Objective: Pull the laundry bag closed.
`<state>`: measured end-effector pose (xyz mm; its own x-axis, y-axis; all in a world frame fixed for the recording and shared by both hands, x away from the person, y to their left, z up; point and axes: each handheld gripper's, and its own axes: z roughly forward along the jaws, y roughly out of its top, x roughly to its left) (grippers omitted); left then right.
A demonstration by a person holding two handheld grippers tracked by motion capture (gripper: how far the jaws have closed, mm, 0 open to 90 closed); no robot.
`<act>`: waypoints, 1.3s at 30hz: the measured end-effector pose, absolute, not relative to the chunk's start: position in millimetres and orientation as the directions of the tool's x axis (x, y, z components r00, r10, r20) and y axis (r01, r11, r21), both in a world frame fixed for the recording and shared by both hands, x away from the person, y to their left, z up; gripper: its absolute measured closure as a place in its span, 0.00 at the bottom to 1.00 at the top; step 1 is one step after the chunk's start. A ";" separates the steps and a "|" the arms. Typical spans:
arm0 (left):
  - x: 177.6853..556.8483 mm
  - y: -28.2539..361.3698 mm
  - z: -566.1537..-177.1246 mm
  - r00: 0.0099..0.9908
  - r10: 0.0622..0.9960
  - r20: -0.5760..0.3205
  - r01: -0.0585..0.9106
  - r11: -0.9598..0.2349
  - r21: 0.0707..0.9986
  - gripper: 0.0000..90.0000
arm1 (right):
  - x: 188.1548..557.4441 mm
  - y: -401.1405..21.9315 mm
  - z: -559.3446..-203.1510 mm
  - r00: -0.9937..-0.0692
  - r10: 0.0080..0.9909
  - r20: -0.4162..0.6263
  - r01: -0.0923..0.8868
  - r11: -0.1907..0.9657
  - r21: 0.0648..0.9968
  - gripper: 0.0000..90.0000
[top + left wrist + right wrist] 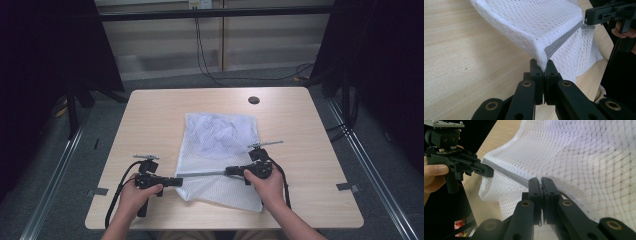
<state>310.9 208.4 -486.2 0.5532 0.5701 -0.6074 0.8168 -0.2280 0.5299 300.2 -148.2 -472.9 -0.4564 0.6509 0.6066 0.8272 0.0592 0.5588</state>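
While the mesh bag [220,150] lies on the table [150,115], both grippers' jaws clamp its zipper edge [200,174].

So colour-wise: the mesh bag [220,150] is white with a fine diamond-net weave all over, a grey zipper strip [564,38] runs along its edge, and there's something whitish with a faint blue tint bunched up inside it. The tabletop [150,120] is pale beige with a light wood grain and one small dark round cap [254,100] near the far edge. Left hand-held gripper [178,181] and right hand-held gripper [229,171] are both plain black, with brass-coloured rivets [526,83] on the jaw links and grey plates on top, and the floor [165,80] is flat grey.
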 end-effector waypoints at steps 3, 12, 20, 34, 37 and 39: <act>310.7 208.7 -486.0 0.557 0.569 -0.604 0.815 -0.235 0.530 0.98 | 299.8 -149.0 -473.2 -0.457 0.652 0.605 0.827 0.060 0.560 0.97; 310.8 210.3 -486.0 0.558 0.571 -0.602 0.814 -0.237 0.530 0.98 | 299.6 -152.3 -472.7 -0.454 0.653 0.607 0.827 0.055 0.559 0.97; 310.8 211.1 -485.9 0.550 0.577 -0.604 0.818 -0.228 0.527 0.98 | 299.4 -156.8 -473.0 -0.451 0.657 0.604 0.827 0.053 0.559 0.97; 311.5 211.9 -486.5 0.548 0.575 -0.608 0.821 -0.231 0.522 0.98 | 298.3 -160.7 -471.7 -0.452 0.661 0.599 0.827 0.058 0.560 0.97; 311.8 211.7 -486.6 0.551 0.576 -0.603 0.819 -0.234 0.524 0.98 | 297.8 -161.7 -471.0 -0.449 0.661 0.601 0.827 0.053 0.560 0.97; 311.9 212.2 -486.6 0.545 0.580 -0.605 0.822 -0.228 0.521 0.98 | 297.8 -162.5 -470.7 -0.448 0.664 0.599 0.827 0.053 0.559 0.97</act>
<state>311.9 212.2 -486.6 0.5448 0.5804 -0.6053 0.8223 -0.2280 0.5215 297.8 -162.5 -470.7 -0.4478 0.6640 0.5987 0.8271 0.0534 0.5594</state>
